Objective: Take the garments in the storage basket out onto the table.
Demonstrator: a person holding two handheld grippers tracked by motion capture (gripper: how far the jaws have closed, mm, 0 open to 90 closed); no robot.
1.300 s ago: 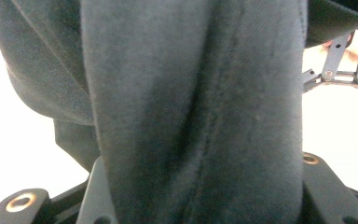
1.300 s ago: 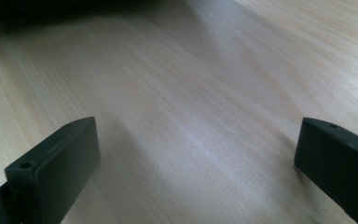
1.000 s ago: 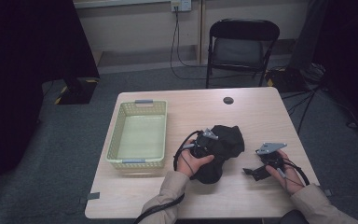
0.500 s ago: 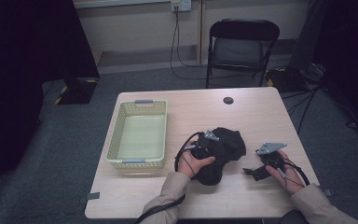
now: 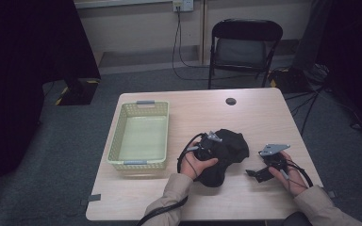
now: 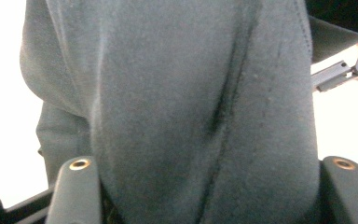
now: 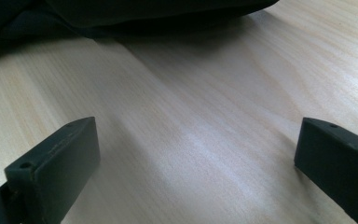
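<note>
No brand, label or writing can be read on anything here.

In the left gripper view the left gripper [image 6: 205, 196] has its two black jaws standing apart, one at each lower corner, with a thick fold of the black garment [image 6: 191, 93] bulging between them and spreading up across the frame. The jaws have just been opening; the cloth lies in the gap and touches both inner faces, but whether the pads still press on it cannot be told. A seam runs down the fold, slightly right of centre.

The right gripper [image 7: 196, 158] has its jaws wide apart with nothing between them, just bare pale wood of the table [image 7: 191, 116]; the edge of the black garment lies beyond them at the top of that view.

From the high view, the garment [image 5: 226, 155] sits crumpled on the near right part of the table, with the left gripper [image 5: 206, 147] pushed into its left side. The right gripper [image 5: 259, 173] rests apart from it, to the right. A pale yellow basket [image 5: 118, 141] stands to the left.

Against the earlier frames, both hands and the garment lie as they did.
</note>
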